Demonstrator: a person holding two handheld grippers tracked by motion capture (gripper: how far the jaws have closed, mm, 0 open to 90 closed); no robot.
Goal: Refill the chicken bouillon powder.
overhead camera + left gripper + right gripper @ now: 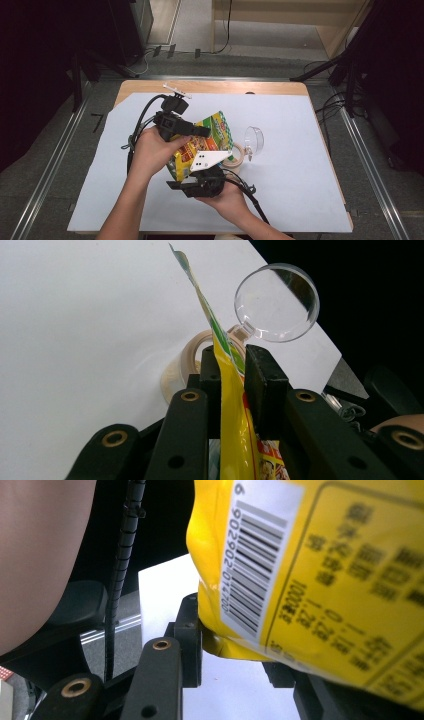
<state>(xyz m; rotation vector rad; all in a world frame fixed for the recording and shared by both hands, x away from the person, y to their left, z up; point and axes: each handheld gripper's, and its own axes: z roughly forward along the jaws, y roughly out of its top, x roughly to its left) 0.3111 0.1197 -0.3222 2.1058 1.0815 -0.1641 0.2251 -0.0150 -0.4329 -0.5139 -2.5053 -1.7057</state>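
**A:** Black jaws rise from the bottom edge of the left gripper view, and the left tool (231, 371) has them pressed onto the thin upper edge of a yellow snack packet (233, 440). Edge-on, the packet runs from the lower middle of the frame up to a torn-looking tip at the upper middle.

**B:** And from above?

**A:** In the high view the packet (212, 132) is lifted off the white sheet over the bench (300, 165), at mid-frame. Its long axis runs diagonally, from lower left near the right tool (200, 186) to its green end at upper right. The left tool (197, 131) grips it from the left side, the right tool from below.

**B:** Is the right one clamped?

**A:** In the right gripper view the barcode corner of the packet (320, 580) sits between its jaws (235, 650); the left jaw touches the packet's bulge, the other is hidden behind it. I'd judge it a pinch, though I cannot tell for sure.

**B:** What does the next move turn on?

**A:** Both tools sit at opposite ends of that diagonal, so any pull would run along it, I'd guess. A roll of tape (234, 156) and a clear round lens (254, 139) lie just right of the packet, close enough to be knocked.
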